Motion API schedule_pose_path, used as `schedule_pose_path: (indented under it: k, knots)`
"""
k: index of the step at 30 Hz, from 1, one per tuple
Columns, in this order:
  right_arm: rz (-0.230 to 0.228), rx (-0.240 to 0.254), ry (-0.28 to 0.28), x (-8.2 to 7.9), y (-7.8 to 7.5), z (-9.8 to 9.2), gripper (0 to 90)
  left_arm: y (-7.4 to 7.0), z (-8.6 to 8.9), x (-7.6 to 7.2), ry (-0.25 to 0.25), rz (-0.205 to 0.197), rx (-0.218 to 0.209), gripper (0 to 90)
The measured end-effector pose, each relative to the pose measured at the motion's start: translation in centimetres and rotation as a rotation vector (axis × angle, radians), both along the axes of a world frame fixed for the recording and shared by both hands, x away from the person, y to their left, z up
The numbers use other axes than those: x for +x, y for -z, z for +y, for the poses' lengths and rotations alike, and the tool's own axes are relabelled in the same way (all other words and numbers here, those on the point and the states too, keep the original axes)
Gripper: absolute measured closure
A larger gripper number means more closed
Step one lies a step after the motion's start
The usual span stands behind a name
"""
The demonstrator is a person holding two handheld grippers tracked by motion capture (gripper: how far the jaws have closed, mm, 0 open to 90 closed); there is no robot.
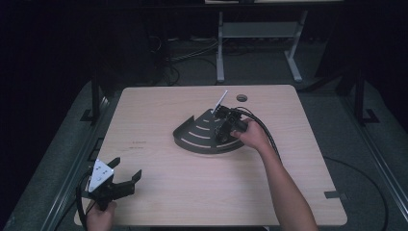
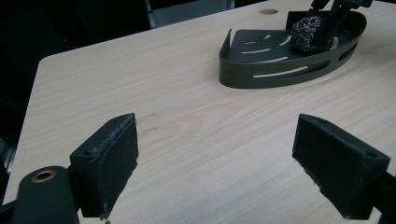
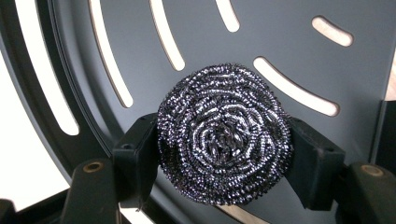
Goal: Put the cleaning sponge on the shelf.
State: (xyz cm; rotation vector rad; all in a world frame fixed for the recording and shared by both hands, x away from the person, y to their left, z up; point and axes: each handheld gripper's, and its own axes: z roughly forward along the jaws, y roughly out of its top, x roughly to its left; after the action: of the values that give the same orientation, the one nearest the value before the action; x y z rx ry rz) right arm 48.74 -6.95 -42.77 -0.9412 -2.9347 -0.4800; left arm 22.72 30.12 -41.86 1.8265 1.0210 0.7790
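Steel wool, a coiled scouring ball [image 3: 224,142], sits pinched between the jaws of my right gripper [image 3: 224,154], held over the slotted floor of the dark quarter-round tray [image 1: 192,137] at mid-table. My left gripper [image 1: 126,172] hangs near the light wooden table's [image 1: 159,110] near-left corner, jaws spread wide with nothing between them.

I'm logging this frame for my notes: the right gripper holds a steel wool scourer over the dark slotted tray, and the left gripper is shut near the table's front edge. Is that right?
Not quite. The left gripper is open: the left gripper view shows its jaws wide apart over bare table. The rest holds: the right gripper holds the steel wool scourer over the dark slotted tray.
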Motion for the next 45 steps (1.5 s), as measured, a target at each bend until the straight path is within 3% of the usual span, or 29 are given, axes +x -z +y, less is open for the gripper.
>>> schedule_pose_path:
  k: [7, 27, 45]
  knots:
    - [0.014, 0.006, 0.004, -0.07, 0.85, -0.21, 32.7, -0.02, -0.13, 0.02, 0.004, -0.002, 0.0, 13.8]
    - [0.026, 0.012, 0.013, -0.02, 0.92, -0.4, 32.0, 0.05, -0.19, 0.05, 0.0, 0.004, 0.003, 13.7]
    - [0.014, 0.038, 0.034, -0.18, 0.17, -0.56, 19.3, 0.0, -0.35, 0.07, 0.006, 0.002, 0.002, 13.7]
